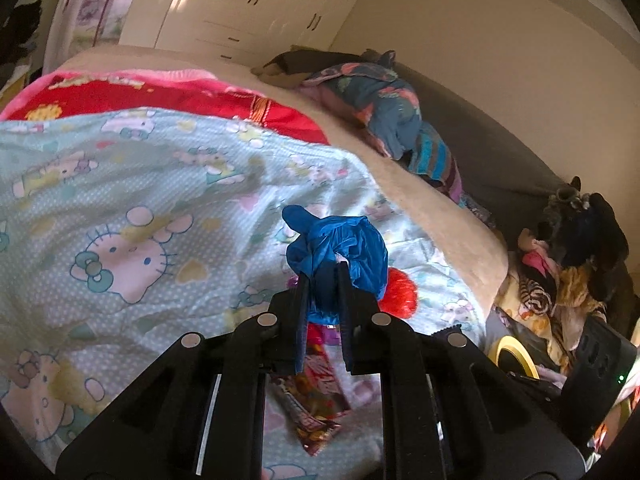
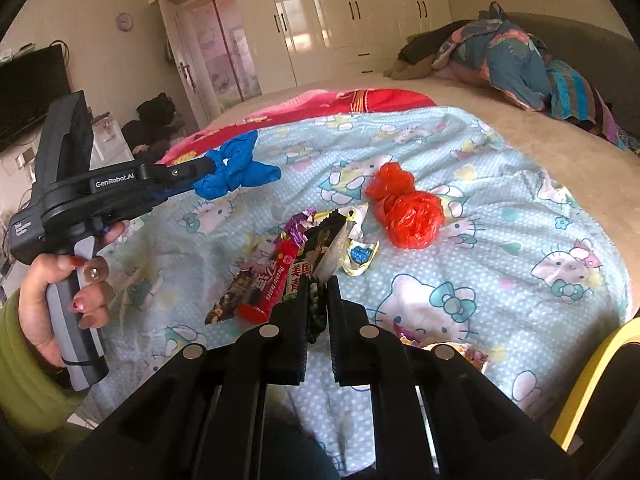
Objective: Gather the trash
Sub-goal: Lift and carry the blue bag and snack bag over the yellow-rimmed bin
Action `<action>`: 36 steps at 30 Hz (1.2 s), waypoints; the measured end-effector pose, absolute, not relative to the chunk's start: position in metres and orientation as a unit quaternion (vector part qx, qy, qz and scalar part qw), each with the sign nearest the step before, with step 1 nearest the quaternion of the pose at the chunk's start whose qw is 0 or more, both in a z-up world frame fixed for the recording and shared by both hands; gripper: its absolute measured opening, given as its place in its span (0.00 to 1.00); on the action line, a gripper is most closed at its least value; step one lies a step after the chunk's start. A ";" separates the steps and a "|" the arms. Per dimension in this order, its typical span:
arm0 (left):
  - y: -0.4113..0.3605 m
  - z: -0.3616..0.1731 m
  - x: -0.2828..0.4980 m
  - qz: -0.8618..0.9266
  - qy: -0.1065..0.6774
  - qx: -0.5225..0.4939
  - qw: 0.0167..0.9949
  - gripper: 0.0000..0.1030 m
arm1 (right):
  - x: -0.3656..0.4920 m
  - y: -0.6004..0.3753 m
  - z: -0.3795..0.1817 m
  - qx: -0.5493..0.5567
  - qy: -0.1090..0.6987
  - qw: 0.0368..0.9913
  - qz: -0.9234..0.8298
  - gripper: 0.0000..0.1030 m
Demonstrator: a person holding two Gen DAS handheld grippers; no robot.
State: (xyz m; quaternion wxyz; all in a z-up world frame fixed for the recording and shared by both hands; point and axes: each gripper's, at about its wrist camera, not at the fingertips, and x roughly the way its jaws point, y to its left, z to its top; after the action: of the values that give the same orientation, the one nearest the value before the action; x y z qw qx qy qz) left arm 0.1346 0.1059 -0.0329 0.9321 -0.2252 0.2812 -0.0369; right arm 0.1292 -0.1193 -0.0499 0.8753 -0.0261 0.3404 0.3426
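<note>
A bed (image 2: 560, 184) with a beige cover carries a pale blue cartoon-cat quilt (image 2: 460, 240) overlapping a red blanket (image 2: 360, 100). Rumpled blue floral bedding (image 2: 508, 60) lies by the grey headboard (image 2: 580, 28). Glossy cream wardrobes (image 2: 340, 12) line the far wall; a dark television (image 2: 28, 88) stands left.

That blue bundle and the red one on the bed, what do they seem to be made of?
Blue bundle: probably thin plastic film, slightly shiny, crumpled into sharp folds, pinched in the left tool.
Red bundle: likely thin plastic bag too, glossy and translucent, light glowing through its wrinkles.
</note>
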 end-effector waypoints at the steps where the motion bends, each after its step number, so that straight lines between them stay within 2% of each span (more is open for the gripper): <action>1: 0.104 -0.030 0.133 -0.039 0.279 -0.223 0.933 0.08 | 0.128 -0.121 -0.048 -0.026 0.338 0.877 0.341 0.09; 36: 0.016 0.011 0.107 -0.148 0.268 -0.165 0.938 0.08 | 0.101 -0.218 -0.008 0.032 0.290 0.922 0.256 0.09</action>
State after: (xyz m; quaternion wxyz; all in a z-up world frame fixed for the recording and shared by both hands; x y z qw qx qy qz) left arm 0.1066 0.0162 0.0111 0.9376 -0.1652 0.2676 -0.1483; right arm 0.1012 -0.2184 -0.0075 0.9217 0.0320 0.2895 0.2562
